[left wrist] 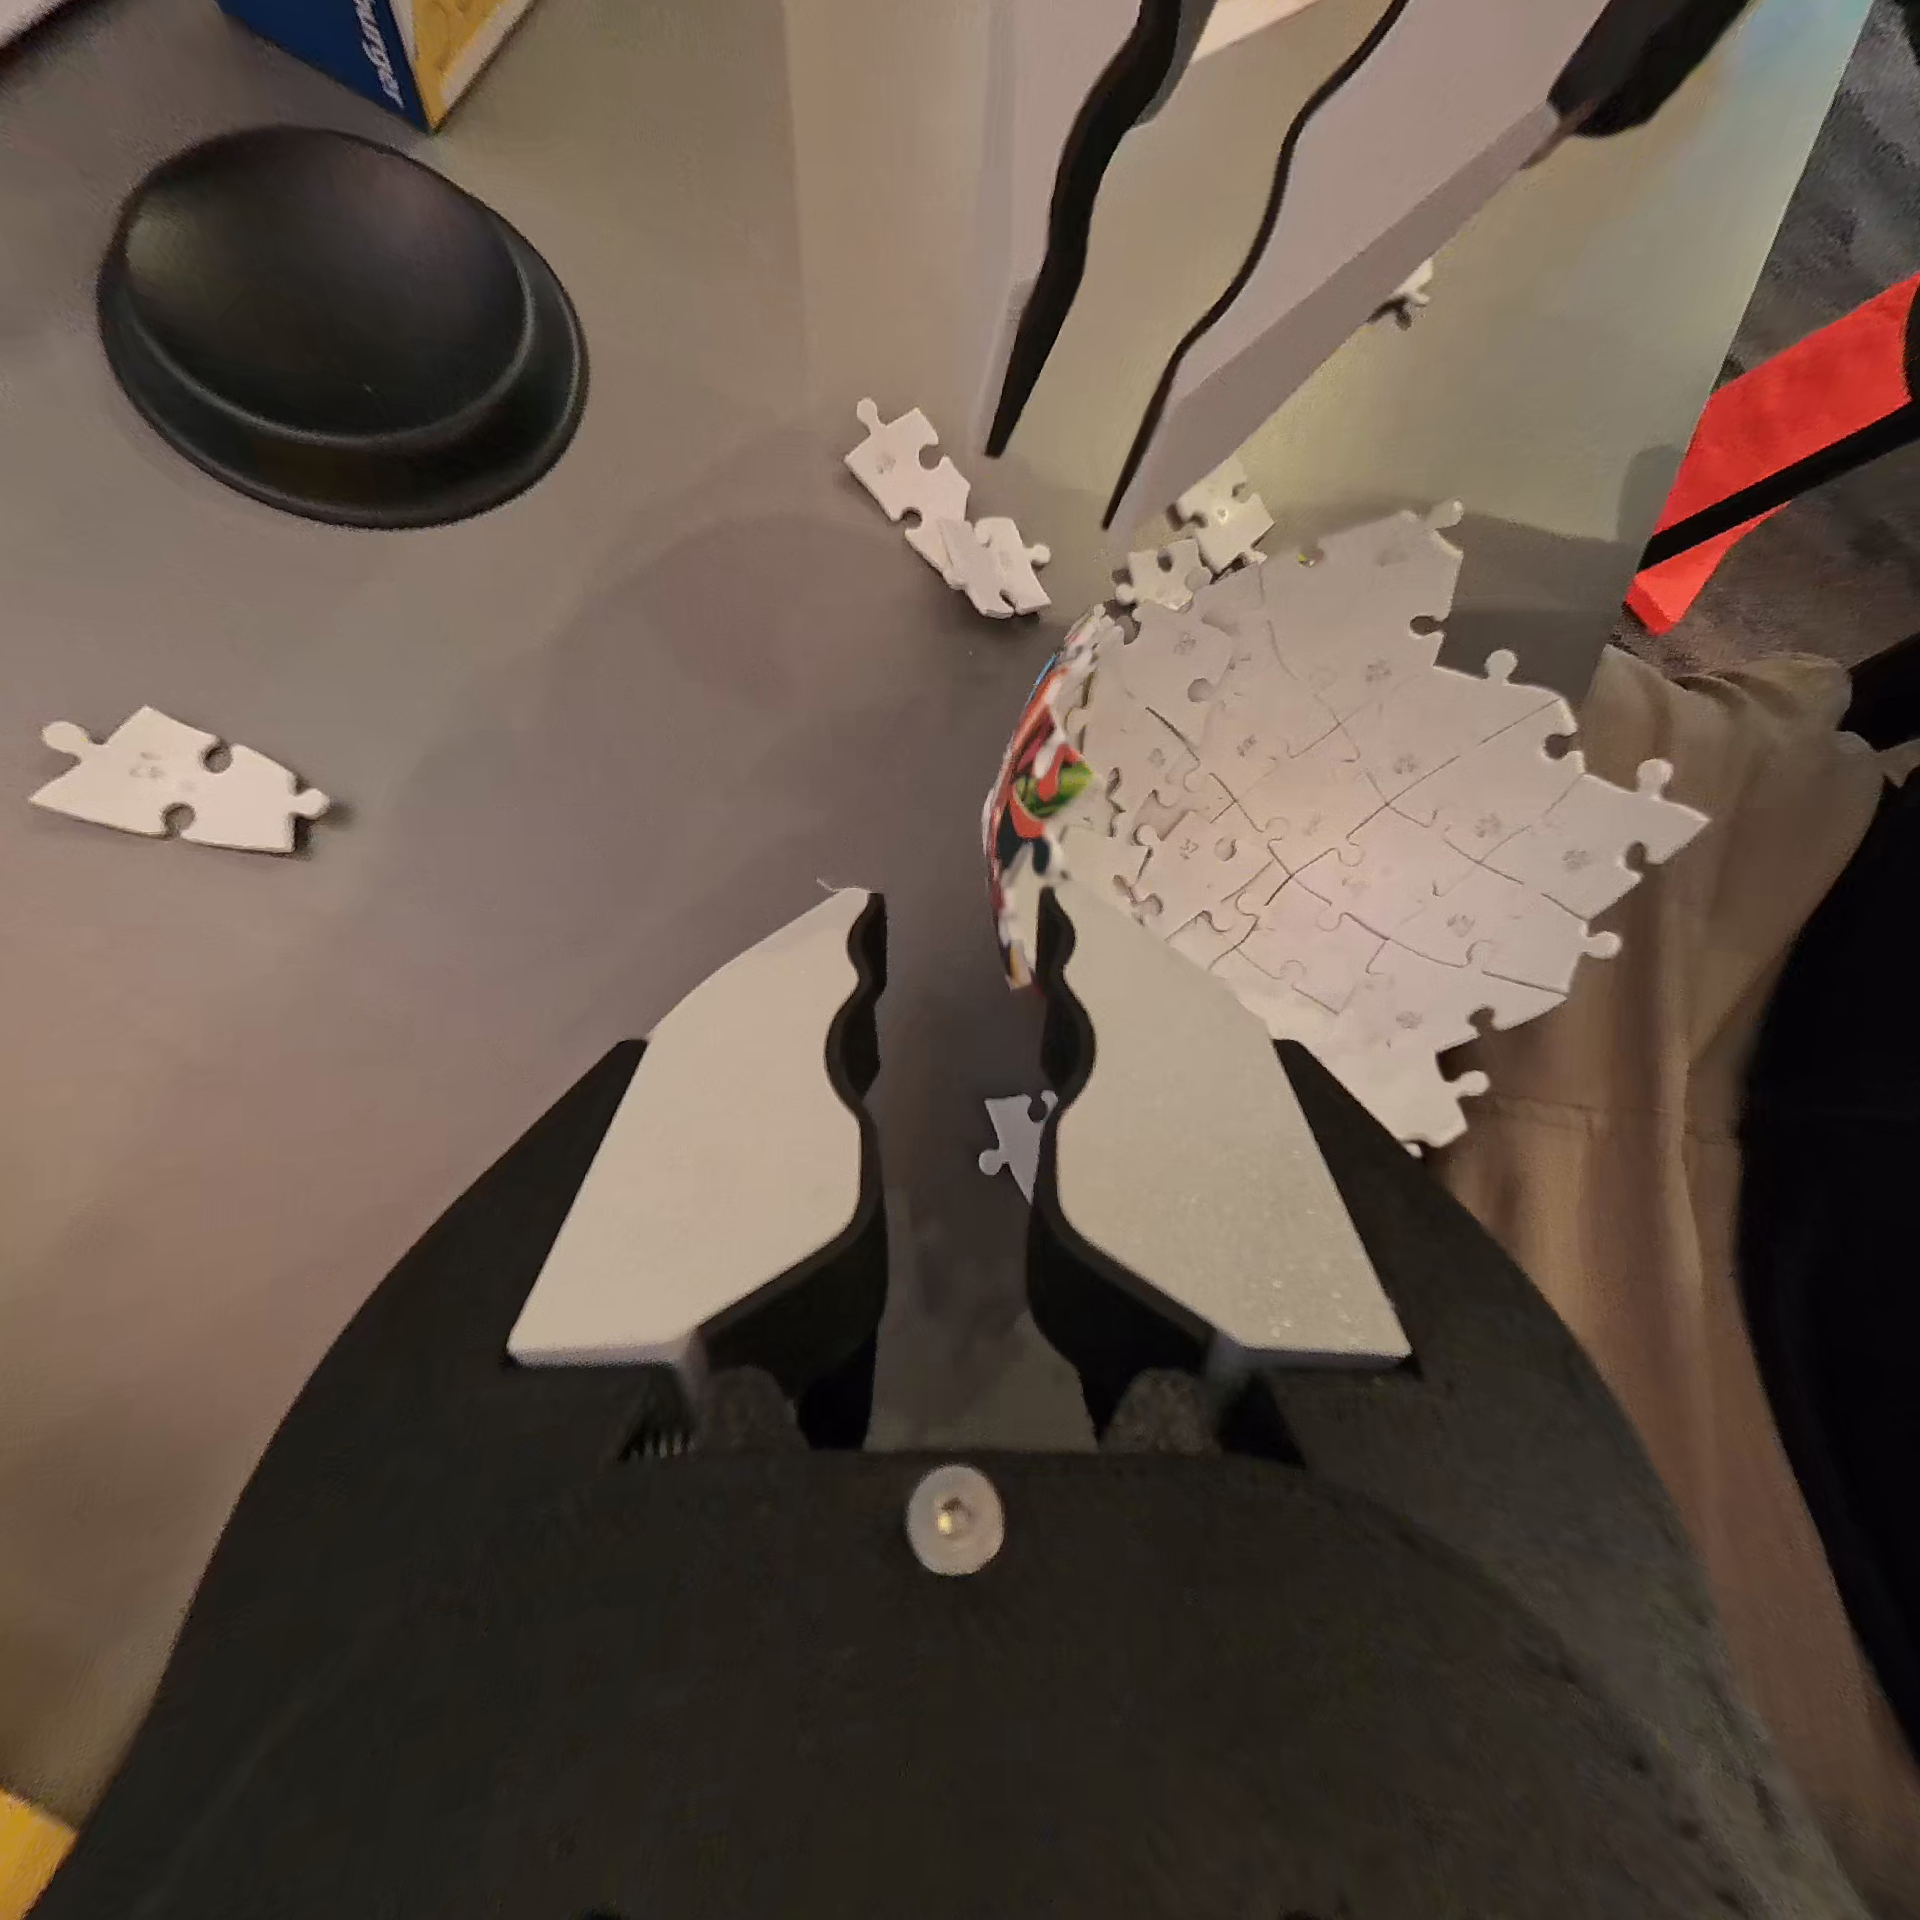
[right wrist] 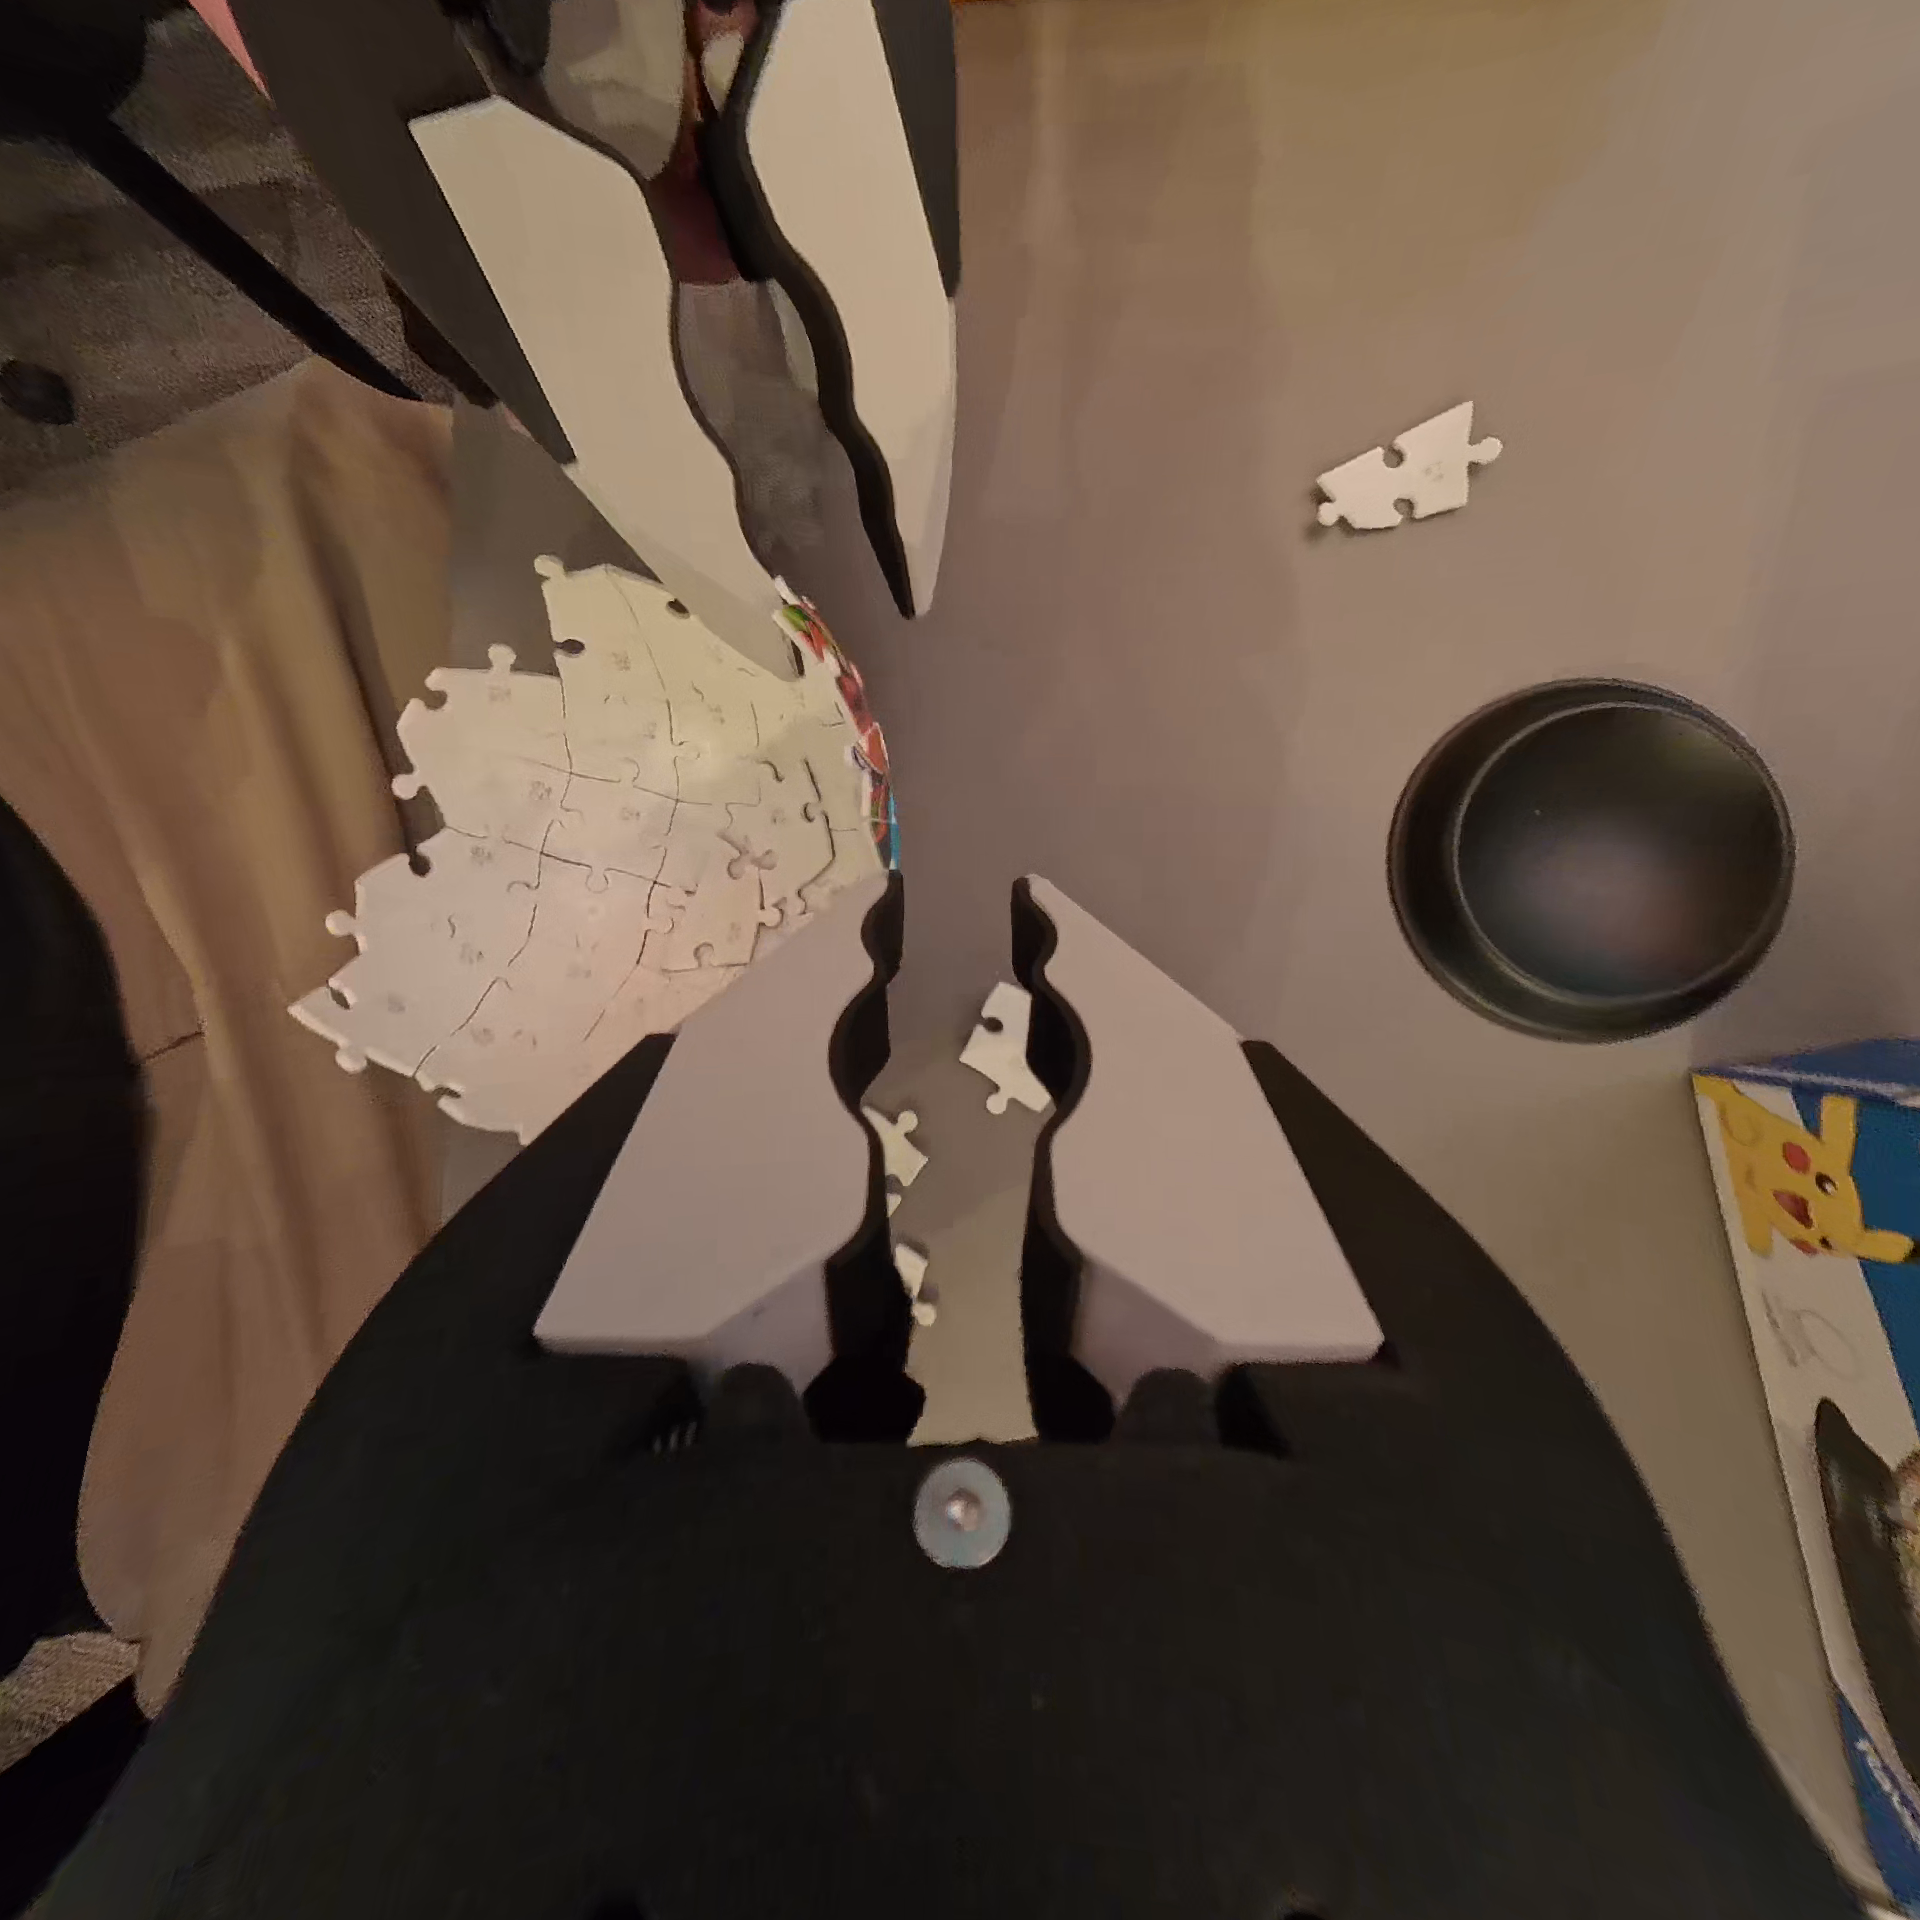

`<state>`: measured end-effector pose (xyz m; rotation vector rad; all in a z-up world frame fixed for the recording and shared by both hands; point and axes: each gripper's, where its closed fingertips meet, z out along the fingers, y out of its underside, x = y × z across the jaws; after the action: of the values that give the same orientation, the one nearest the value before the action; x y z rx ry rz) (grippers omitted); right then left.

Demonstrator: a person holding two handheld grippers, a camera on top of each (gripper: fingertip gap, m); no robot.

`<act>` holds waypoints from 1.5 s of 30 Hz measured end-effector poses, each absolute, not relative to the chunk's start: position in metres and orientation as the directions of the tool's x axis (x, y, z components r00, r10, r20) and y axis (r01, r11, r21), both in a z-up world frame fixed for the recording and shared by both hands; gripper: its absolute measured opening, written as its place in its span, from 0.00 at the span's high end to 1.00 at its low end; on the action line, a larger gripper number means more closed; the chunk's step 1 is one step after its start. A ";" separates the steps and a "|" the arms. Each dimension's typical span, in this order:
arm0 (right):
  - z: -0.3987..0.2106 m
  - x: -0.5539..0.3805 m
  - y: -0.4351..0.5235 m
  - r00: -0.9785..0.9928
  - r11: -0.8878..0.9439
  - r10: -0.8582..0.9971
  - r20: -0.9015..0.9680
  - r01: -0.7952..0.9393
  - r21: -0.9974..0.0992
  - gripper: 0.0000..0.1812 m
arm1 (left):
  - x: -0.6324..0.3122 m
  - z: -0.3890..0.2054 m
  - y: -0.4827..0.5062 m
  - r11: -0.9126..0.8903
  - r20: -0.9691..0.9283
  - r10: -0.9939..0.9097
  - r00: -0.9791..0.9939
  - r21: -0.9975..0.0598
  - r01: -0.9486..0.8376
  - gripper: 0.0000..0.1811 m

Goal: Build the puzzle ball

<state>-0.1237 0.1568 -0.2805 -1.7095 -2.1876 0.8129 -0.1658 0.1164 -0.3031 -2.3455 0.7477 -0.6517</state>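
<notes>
The partly built puzzle ball (left wrist: 1340, 821) is a curved shell, white inside with a colourful outside (left wrist: 1039, 769). It rests at the table's edge, hollow side facing off the table. My left gripper (left wrist: 961, 914) is open and empty; its right finger overlaps the shell's rim, and I cannot tell if they touch. My right gripper (right wrist: 958, 894) is open and empty, with its left finger in front of the shell (right wrist: 582, 862). Each gripper also shows in the other's view, the right one (left wrist: 1049, 483) and the left one (right wrist: 852, 634), facing each other tip to tip.
Loose white pieces lie on the grey table (left wrist: 623, 675): a joined pair (left wrist: 177, 779), a cluster (left wrist: 951, 514), one under my left gripper (left wrist: 1013, 1132), some under my right gripper (right wrist: 1003, 1044). A black round stand (left wrist: 332, 322) and a blue box (right wrist: 1829, 1299) stand farther off. Beige fabric (left wrist: 1662, 1039) lies past the table edge. One gripper's finger ends stand about 7 centimetres off the other's.
</notes>
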 end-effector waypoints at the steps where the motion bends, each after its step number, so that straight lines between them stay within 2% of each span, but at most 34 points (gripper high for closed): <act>1: -0.278 -0.122 0.158 -0.274 0.148 0.951 -0.145 0.811 -0.566 0.88 | -0.168 -0.300 0.116 -0.668 0.265 -0.635 0.725 -0.660 -0.344 0.85; 9: -0.283 -0.096 0.170 -0.207 0.121 0.971 -0.118 0.855 -0.504 0.85 | -0.180 -0.279 0.103 -0.680 0.270 -0.567 0.778 -0.687 -0.257 0.80; 17: -0.293 -0.079 0.151 -0.167 0.059 0.970 -0.176 0.868 -0.493 0.84 | -0.163 -0.302 0.092 -0.724 0.240 -0.466 0.852 -0.657 -0.211 0.75; 22: -0.300 -0.086 0.142 -0.129 0.020 0.972 -0.196 0.878 -0.477 0.85 | -0.159 -0.311 0.103 -0.743 0.224 -0.407 0.885 -0.644 -0.179 0.78; 30: -0.315 -0.078 0.138 -0.103 -0.006 0.971 -0.215 0.891 -0.455 0.86 | -0.160 -0.316 0.116 -0.744 0.156 -0.379 0.912 -0.637 -0.200 0.97; 34: -0.311 -0.075 0.141 -0.087 -0.042 0.966 -0.242 0.876 -0.481 0.85 | -0.155 -0.316 0.120 -0.732 0.137 -0.411 0.901 -0.639 -0.236 0.98; 38: -0.300 -0.076 0.144 -0.066 -0.092 0.964 -0.259 0.827 -0.555 0.84 | -0.150 -0.312 0.125 -0.712 0.094 -0.451 0.887 -0.637 -0.294 0.98; 45: -0.289 -0.097 0.154 -0.003 -0.115 0.986 -0.168 0.717 -0.687 0.82 | -0.136 -0.302 0.139 -0.624 -0.020 -0.548 0.836 -0.656 -0.425 0.98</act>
<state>-0.0967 0.1545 -0.2889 -1.8755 -1.7562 0.8911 -0.1360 0.1391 -0.3024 -2.3352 0.7068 -0.2376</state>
